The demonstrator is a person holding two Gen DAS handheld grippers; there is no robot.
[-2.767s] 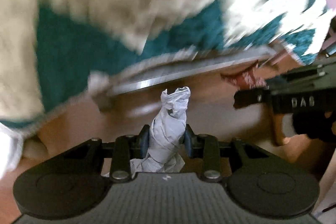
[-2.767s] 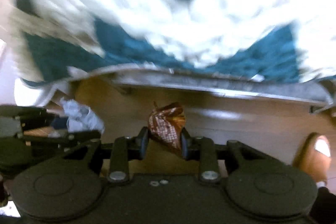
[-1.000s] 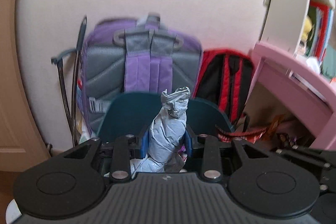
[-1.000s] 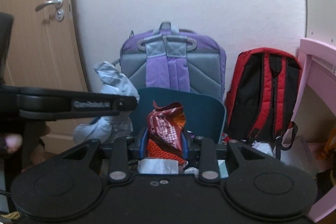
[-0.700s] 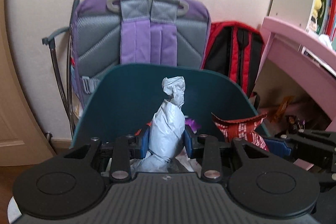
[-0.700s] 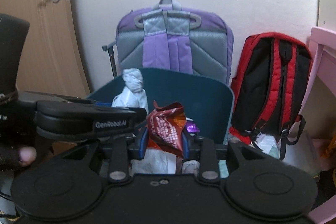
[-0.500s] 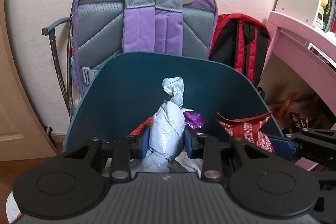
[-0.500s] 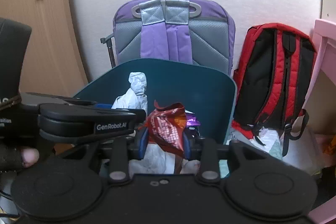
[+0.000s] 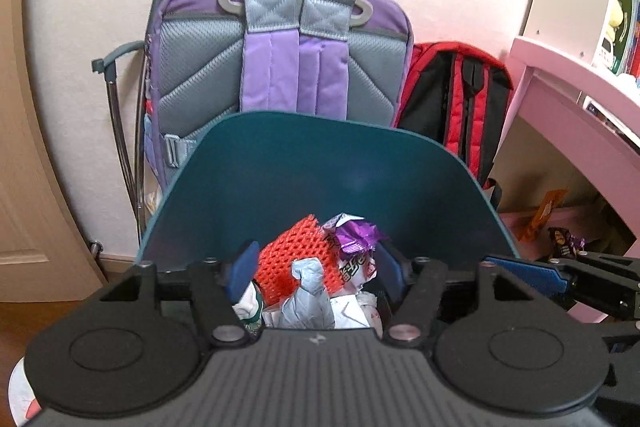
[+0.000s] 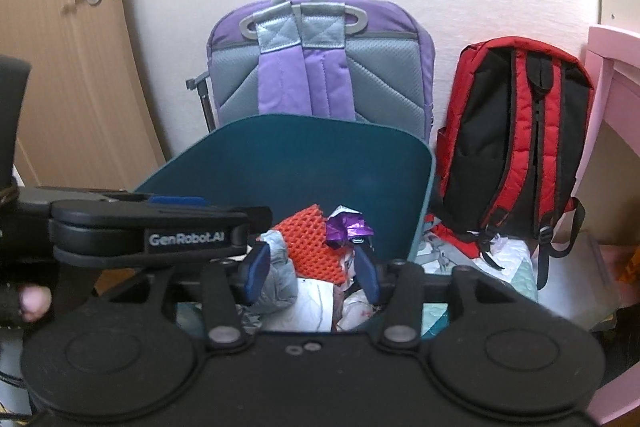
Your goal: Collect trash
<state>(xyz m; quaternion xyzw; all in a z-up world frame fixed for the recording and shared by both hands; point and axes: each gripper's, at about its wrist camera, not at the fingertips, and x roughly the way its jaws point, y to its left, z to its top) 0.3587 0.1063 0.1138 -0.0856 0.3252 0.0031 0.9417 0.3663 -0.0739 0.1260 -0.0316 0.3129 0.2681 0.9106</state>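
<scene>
A teal trash bin (image 9: 328,163) stands in front of both grippers and also shows in the right wrist view (image 10: 304,155). My left gripper (image 9: 316,269) is open over it. The grey crumpled paper (image 9: 308,301) lies in the bin below the jaws, on an orange mesh piece (image 9: 294,259) and a purple wrapper (image 9: 356,237). My right gripper (image 10: 312,273) is open and empty above the same trash. The grey paper (image 10: 278,285) lies by its left finger. The brown wrapper is not clearly visible. The left gripper's body (image 10: 152,235) crosses the right wrist view.
A purple and grey backpack (image 9: 280,55) leans on the wall behind the bin, a red and black backpack (image 10: 516,143) to its right. A pink desk (image 9: 572,115) stands at the right, a wooden door (image 10: 64,47) at the left.
Both grippers have opened over the bin. The grey paper has dropped from the left gripper and the brown wrapper from the right gripper into the bin.
</scene>
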